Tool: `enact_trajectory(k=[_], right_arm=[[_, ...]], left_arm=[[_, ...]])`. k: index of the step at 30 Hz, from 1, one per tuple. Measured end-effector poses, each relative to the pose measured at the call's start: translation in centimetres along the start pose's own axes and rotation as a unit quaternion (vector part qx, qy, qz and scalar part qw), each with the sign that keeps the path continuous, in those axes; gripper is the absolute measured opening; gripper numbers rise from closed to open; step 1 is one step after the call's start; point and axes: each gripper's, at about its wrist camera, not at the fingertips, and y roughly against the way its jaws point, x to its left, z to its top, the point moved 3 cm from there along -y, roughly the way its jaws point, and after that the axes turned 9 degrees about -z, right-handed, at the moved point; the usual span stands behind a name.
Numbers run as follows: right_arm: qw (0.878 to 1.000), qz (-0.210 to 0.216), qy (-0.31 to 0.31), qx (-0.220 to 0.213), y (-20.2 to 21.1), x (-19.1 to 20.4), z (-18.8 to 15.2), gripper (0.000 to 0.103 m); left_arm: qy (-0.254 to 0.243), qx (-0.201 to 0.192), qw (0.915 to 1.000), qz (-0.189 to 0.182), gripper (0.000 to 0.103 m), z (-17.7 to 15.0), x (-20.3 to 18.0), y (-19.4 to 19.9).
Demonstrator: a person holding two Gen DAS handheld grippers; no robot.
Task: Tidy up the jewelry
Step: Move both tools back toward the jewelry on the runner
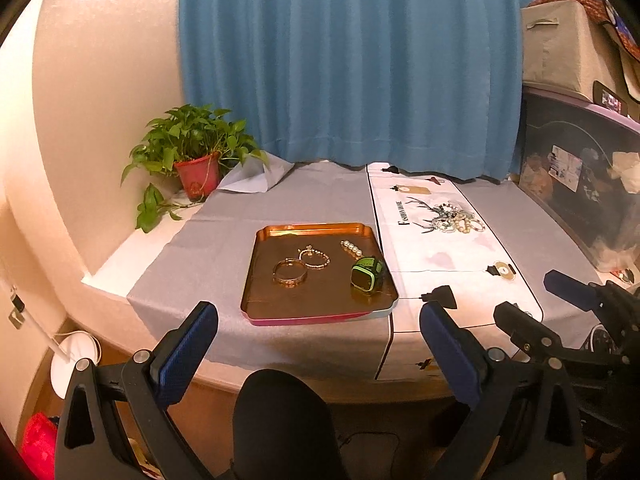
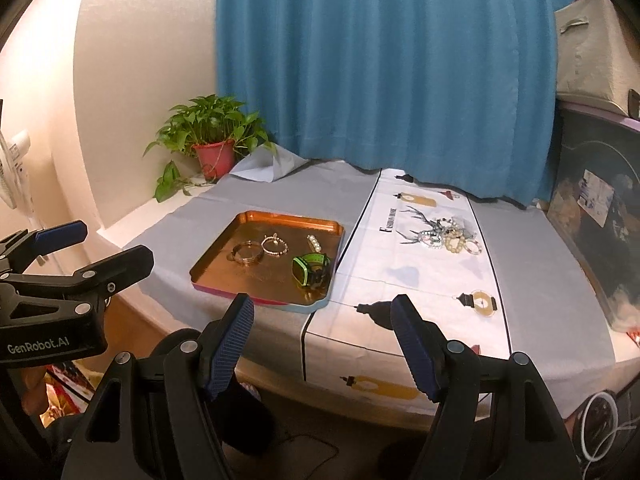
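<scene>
The pile of bracelets (image 1: 456, 218) on the white runner (image 1: 436, 256) is a tangle of beads; single pieces cannot be told apart, and in the right wrist view the pile (image 2: 452, 236) is no clearer. The clear bin (image 1: 588, 184) at 3 o'clock is cut off by the frame edge, its contents a blur. On the copper tray (image 1: 272, 304) the jewelry is small but readable: a gold bangle (image 1: 290, 273), a thin beaded bracelet (image 1: 315, 258) touching it at 1 o'clock, a pearl clip (image 1: 354, 249) near the far right corner, and a green watch (image 1: 367, 274) lying on its side by the right rim. The left gripper (image 1: 319, 322) hangs at the table's near edge with its jaws spread wide and nothing between them; the tray sits at 12 o'clock from the gap, well apart from both pads. The right gripper (image 2: 322, 320) is likewise spread wide and holds nothing; from its gap the tray (image 2: 216, 276) lies at 11 o'clock and the bead pile at 1 o'clock, both well apart from the fingers. A potted plant (image 1: 192, 152) stands at 10 o'clock against the blue curtain (image 1: 348, 64).
</scene>
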Motion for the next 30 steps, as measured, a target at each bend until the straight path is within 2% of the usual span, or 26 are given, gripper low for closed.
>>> enact_trajectory(k=[11, 20, 24, 30], right_arm=[[1.0, 0.0, -0.012, 0.004, -0.1, -0.8, -0.5, 0.072], [0.999, -0.001, -0.024, 0.024, -2.0, -2.2, -1.4, 0.072], [0.999, -0.013, -0.04, 0.035, -3.4, -4.1, -1.8, 0.072], [0.994, -0.055, -0.077, 0.056, -6.9, -10.4, -2.3, 0.072]], left_arm=[[-0.012, 0.004, 0.9999, 0.001, 0.1, 0.0, -0.8, 0.1], [-0.023, 0.033, 0.9992, -0.005, 0.1, 0.1, -1.7, -2.6], [-0.023, 0.06, 0.9978, -0.016, 0.1, 0.5, -2.6, -5.1], [-0.027, 0.088, 0.9949, -0.039, 0.1, 2.5, -4.9, -9.7]])
